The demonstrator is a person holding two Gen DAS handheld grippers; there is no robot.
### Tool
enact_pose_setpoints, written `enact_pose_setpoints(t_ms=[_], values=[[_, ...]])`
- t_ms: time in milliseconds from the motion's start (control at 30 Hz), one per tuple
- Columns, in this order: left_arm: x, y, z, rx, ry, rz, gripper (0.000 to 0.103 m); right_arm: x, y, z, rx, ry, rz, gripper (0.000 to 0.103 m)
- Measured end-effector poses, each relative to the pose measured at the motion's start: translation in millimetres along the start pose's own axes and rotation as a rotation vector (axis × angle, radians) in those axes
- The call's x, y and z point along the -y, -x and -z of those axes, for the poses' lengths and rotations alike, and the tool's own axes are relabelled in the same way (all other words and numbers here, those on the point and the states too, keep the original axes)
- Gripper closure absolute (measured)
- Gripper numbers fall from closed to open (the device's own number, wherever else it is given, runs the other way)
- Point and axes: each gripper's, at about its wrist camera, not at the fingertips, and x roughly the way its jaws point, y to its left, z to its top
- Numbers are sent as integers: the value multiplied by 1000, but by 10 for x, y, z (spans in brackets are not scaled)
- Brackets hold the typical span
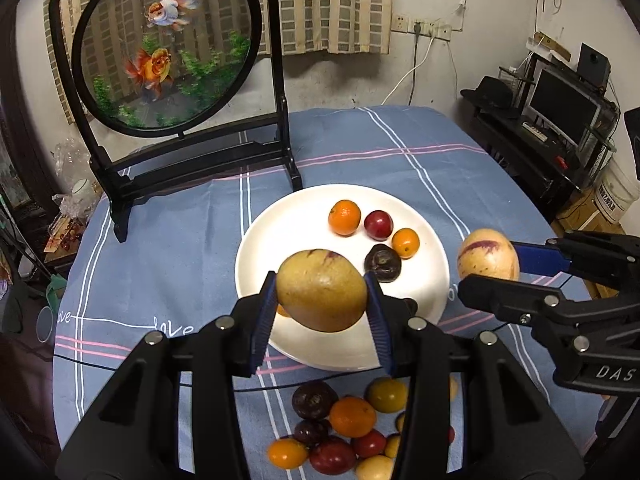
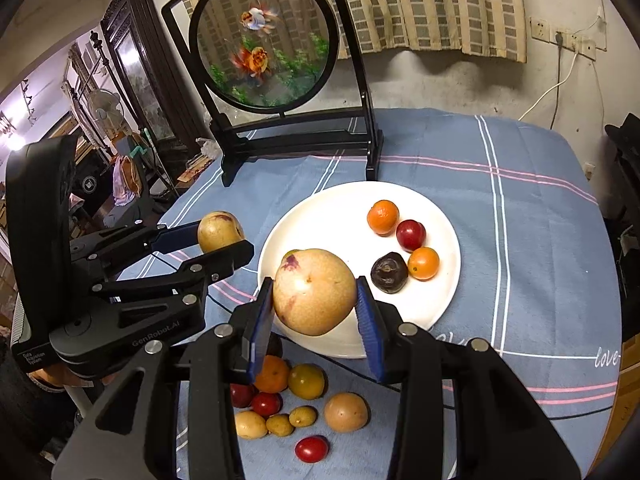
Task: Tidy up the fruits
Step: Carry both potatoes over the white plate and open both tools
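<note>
My left gripper (image 1: 322,295) is shut on a large yellow-brown melon (image 1: 322,290) above the near edge of the white plate (image 1: 280,232). My right gripper (image 2: 314,295) is shut on a yellow melon with purple streaks (image 2: 314,291), held above the plate's (image 2: 340,216) near left rim. Each shows in the other's view: the right gripper (image 1: 490,258) right of the plate, the left gripper (image 2: 221,234) left of it. On the plate lie an orange (image 1: 344,217), a red plum (image 1: 378,224), a small orange fruit (image 1: 405,242) and a dark purple fruit (image 1: 382,263).
A pile of several small loose fruits (image 1: 344,428) lies on the blue checked tablecloth (image 1: 168,264) in front of the plate, also in the right wrist view (image 2: 296,400). A round goldfish screen on a black stand (image 1: 168,52) stands at the back left of the table.
</note>
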Motion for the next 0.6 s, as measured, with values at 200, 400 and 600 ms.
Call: enact_pose_setpoints(t_ms=[200, 400, 600], values=[[-32, -165, 16, -29, -1, -10, 60, 95, -192, -49, -29, -7, -7, 63], [-97, -362, 39, -65, 11, -16, 59, 163, -338, -77, -51, -5, -2, 63], [-139, -517, 43, -85, 15, -20, 59, 234, -480, -94, -73, -8, 3, 63]])
